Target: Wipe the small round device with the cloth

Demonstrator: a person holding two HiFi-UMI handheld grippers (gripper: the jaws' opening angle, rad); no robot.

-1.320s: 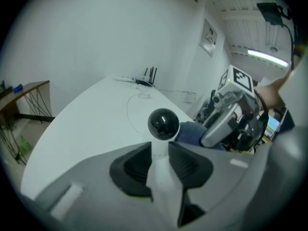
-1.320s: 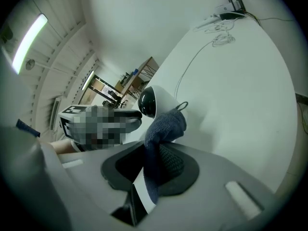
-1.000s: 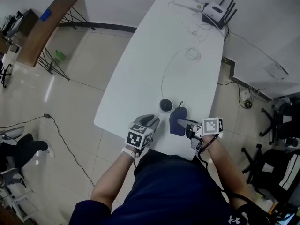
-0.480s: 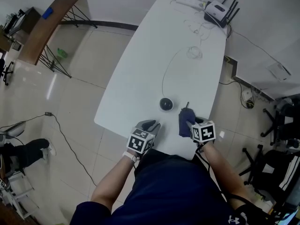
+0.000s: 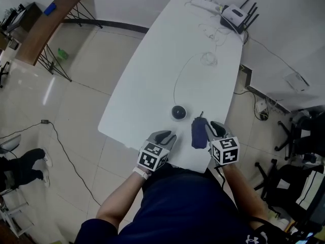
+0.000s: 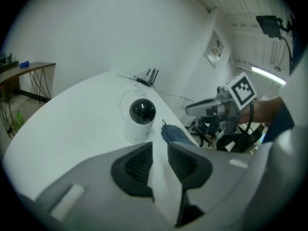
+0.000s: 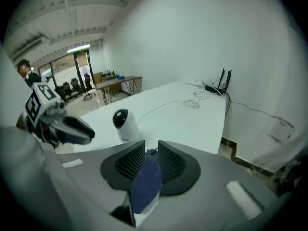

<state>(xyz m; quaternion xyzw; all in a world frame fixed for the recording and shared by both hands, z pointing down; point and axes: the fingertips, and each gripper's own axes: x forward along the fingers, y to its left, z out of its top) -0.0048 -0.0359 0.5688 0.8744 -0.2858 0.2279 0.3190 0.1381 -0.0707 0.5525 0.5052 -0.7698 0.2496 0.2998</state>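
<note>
The device [image 5: 179, 112] stands upright on the white bench [image 5: 167, 50], close to the near edge. From above it looks like a small dark circle. The left tool's view shows more of it: a white body with a shiny black round top.

The right tool [image 7: 151, 150] pinches the blue cloth [image 7: 146, 183]. Its jaws have just been closing, and the cloth sits between the two dark pads. You can see this best in the right tool's view, where the cloth fills the gap. The head view only shows the cloth as a dark blue lump at the tip of that tool, just to the right of the device. They do not touch.

The left tool [image 5: 165, 135] is a little way in front of the device, near the bench edge. Its jaws are a bit spread, and the left tool's view shows only white bench in the thin gap. It holds nothing.

Only the head view shows both arms in dark sleeves, reaching in from the bottom. It also shows a thin white cord [image 5: 177, 80] curving from the device toward the far end. A white router [image 5: 234, 10] with black sticks sits there. A brown bench [image 5: 45, 24] stands on the floor, well apart.
</note>
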